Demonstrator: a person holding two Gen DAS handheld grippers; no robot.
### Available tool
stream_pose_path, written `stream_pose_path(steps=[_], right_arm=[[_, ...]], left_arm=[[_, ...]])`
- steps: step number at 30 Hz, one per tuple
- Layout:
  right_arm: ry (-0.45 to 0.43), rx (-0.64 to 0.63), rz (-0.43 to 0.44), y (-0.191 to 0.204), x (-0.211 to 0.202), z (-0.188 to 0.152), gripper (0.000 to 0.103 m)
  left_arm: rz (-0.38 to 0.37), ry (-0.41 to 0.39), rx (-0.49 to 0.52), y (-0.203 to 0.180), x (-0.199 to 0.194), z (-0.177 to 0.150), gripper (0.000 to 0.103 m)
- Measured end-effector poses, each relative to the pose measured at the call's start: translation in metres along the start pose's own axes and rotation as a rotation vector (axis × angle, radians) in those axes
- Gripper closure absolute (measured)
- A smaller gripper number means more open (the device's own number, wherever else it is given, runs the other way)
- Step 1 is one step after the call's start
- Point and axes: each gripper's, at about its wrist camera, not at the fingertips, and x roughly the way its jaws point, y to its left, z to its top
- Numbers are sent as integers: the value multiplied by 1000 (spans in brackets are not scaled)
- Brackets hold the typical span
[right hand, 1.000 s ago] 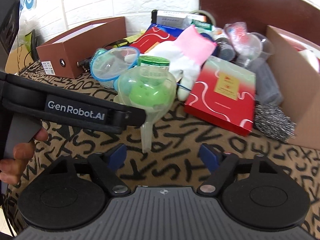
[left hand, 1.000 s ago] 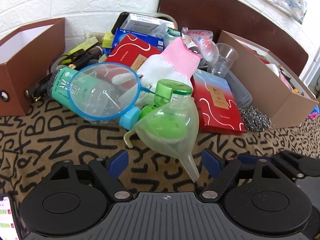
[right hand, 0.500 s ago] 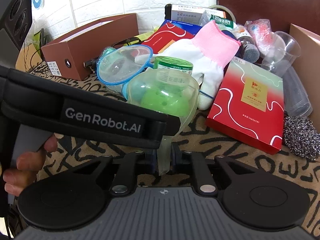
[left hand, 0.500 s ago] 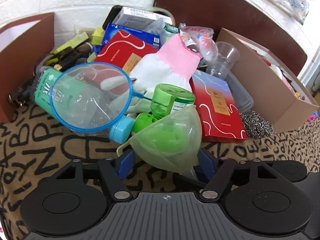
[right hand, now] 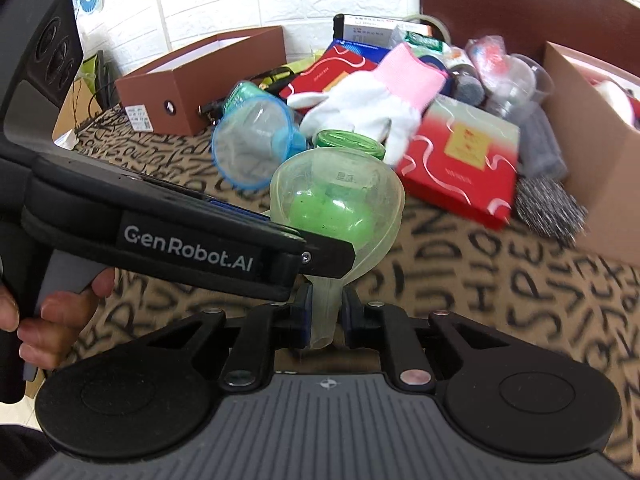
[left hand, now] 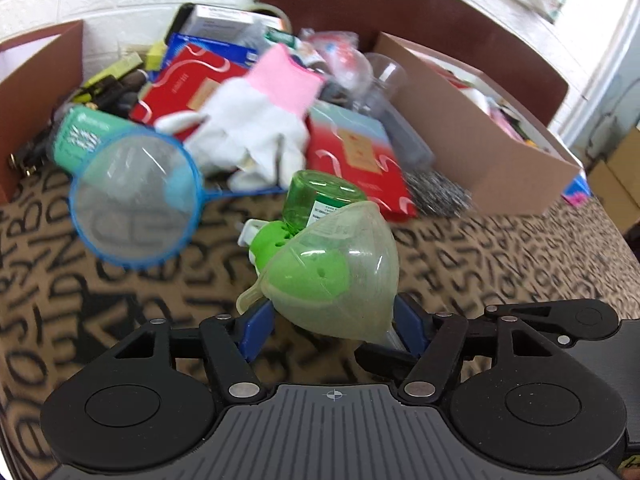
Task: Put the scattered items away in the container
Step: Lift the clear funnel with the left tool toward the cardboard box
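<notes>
from the left wrist view, the left claw (left hand: pixel 332 320) sits wide apart around the bowl of a translucent funnel (left hand: pixel 340 276), its blue pads on either side of the bowl, though whether they press on it cannot be told. a green plug-in device (left hand: pixel 312 276) shows through the funnel's wall and pokes out at its left, with a green-capped bottle (left hand: pixel 320 198) just behind. to the left a blue-rimmed strainer (left hand: pixel 136 204) lies on the letter-patterned worktop (left hand: pixel 500 264), overlapping a teal-labelled bottle (left hand: pixel 80 136). behind these a white glove with a pink cuff (left hand: pixel 260 120) is draped over red boxes (left hand: pixel 352 160), and a steel scourer (left hand: pixel 436 196) rests against the open cardboard container (left hand: pixel 480 160) at the right, which already holds assorted things. a brown box (left hand: pixel 36 92) stands at the far left. from the right wrist view, the right claw (right hand: pixel 325 314) is closed on the funnel's (right hand: pixel 336 204) narrow spout, the bowl tilted up and away from the camera. the left gripper's black body crosses in front from the left, hiding the funnel's lower left side, with the person's left hand (right hand: pixel 60 312) on its handle. beyond the funnel the strainer (right hand: pixel 256 144), glove (right hand: pixel 372 100), a red box (right hand: pixel 460 164) and scourer (right hand: pixel 548 208) crowd the worktop (right hand: pixel 500 280) between it and the container (right hand: pixel 592 176) at the right edge.
</notes>
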Motion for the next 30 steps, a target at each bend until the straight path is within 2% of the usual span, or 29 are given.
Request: stream_pose_path(steps=[4, 10, 13, 15, 16, 19, 23, 27, 30], right_arm=[[-17, 12, -11, 1, -23, -12, 86], [-88, -31, -45, 8, -57, -14, 86], [-97, -37, -52, 9, -64, -16, 86], [-85, -26, -48, 8, -63, -20, 86], [-73, -18, -45, 6, -60, -23, 86], [-32, -2, -57, 4, -51, -30, 86], [3, 10, -57, 0, -42, -37, 85], [-2, 13, -57, -2, -39, -37, 85], [1, 18, -57, -5, -34, -35, 81]], left_arm=[[-26, -8, 13, -14, -15, -12, 36], [-46, -76, 61, -34, -43, -14, 36], [-51, -81, 74, -40, -47, -16, 35], [-47, -65, 74, -40, -44, -20, 33], [-39, -55, 75, -39, -41, -23, 25], [-12, -19, 73, -33, -32, -29, 20], [-21, 15, 51, -29, -22, -31, 20], [-10, 6, 53, -29, -20, -28, 18], [-1, -3, 60, -27, -17, -24, 15]])
